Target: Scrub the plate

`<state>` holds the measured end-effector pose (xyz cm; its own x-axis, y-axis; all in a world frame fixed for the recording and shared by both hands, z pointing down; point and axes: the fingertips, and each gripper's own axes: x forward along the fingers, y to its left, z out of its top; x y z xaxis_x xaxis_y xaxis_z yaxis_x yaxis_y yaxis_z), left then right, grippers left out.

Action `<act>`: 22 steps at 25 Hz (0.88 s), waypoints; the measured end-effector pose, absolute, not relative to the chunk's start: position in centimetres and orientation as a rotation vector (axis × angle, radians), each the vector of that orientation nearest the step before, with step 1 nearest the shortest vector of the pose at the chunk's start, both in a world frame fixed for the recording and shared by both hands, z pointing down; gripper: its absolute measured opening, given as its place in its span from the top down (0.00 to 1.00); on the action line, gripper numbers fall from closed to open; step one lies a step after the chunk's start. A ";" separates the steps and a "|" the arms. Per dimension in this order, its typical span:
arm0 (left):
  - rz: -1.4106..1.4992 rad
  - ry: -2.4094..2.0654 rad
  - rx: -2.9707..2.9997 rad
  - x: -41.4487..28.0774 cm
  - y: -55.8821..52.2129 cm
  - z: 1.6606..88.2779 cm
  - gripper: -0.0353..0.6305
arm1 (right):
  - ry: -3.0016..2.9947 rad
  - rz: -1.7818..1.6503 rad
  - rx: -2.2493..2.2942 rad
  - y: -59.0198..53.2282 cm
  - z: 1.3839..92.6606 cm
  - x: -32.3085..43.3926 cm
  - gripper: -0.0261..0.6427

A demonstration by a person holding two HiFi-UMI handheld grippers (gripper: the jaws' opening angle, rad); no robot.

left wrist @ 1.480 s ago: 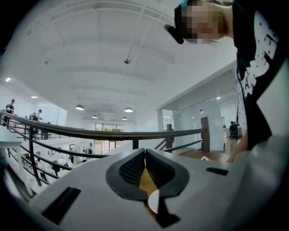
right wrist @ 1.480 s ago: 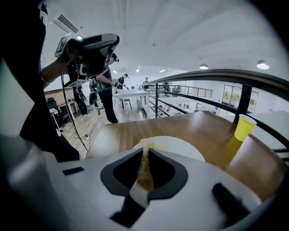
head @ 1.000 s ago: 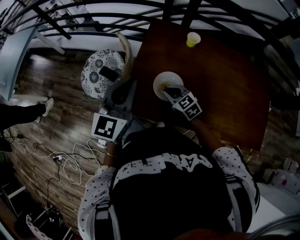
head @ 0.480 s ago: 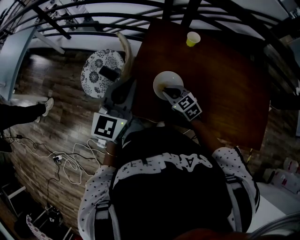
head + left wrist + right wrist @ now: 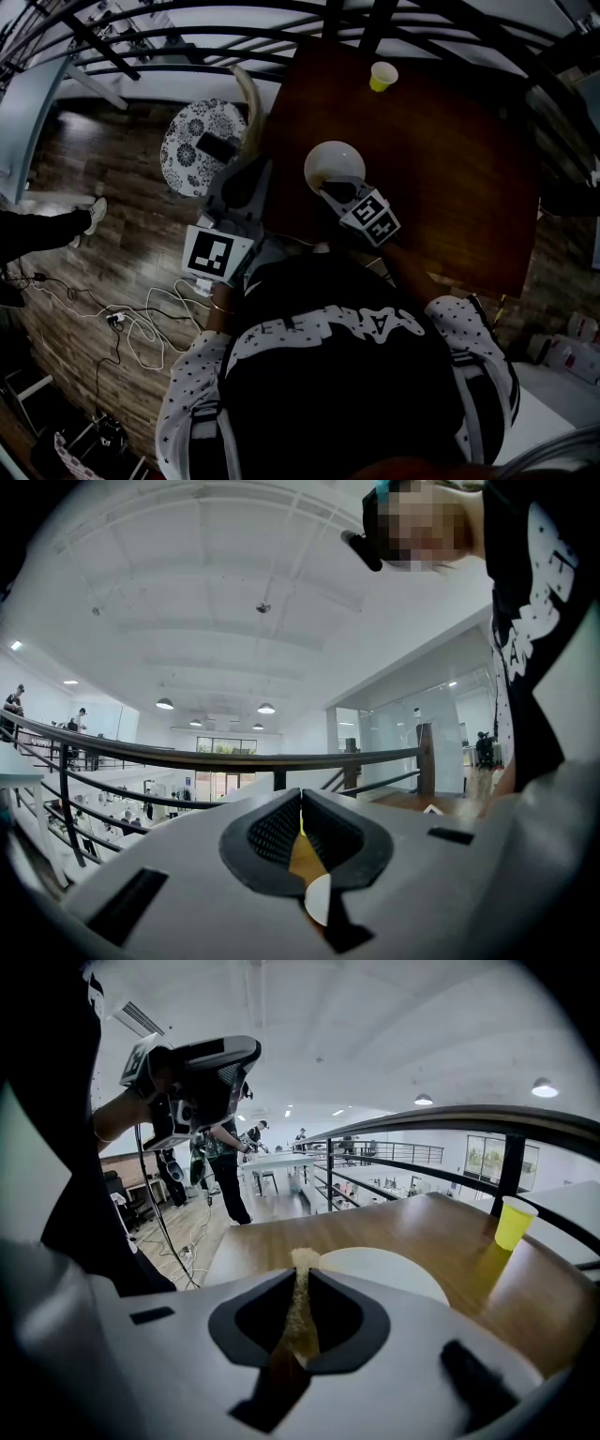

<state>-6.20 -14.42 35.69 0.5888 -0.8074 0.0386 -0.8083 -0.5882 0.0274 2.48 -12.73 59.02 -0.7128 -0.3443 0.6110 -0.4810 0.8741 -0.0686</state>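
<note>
Large open-plan workplace, mezzanine level. Dark handrail overlooks hall below. High white ceiling, round ceiling lamps, glass partitions. Wood-plank floor strewn with cables. People standing by long white desks.

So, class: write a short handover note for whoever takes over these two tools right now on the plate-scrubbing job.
Left tool: shut on a thin tan strip, held off the table's left side, pointing upward.
Right tool: shut on a tan scrub pad, its tip at the near rim of the white plate; contact cannot be told.
The plate lies flat on the brown table; a yellow cup stands apart near the far edge.
Done: unclear; the plate shows no dirt.
Left: rub the pad across the plate.
</note>
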 end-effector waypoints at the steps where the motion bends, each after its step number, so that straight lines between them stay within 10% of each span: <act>1: 0.034 -1.405 2.764 -6.2 -14.4 35.7 0.92 | -2.434 0.297 0.593 -12.6 59.0 2.5 0.89; 22: 0.038 -1.410 2.764 -6.0 -14.6 35.6 0.92 | -2.493 0.251 0.636 -13.7 57.0 2.4 0.89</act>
<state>-6.02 -14.61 35.64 0.5870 -0.8087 0.0393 -0.8096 -0.5865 0.0231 2.36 -13.69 56.97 -0.7374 -0.3873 0.5533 -0.4898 0.8708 -0.0432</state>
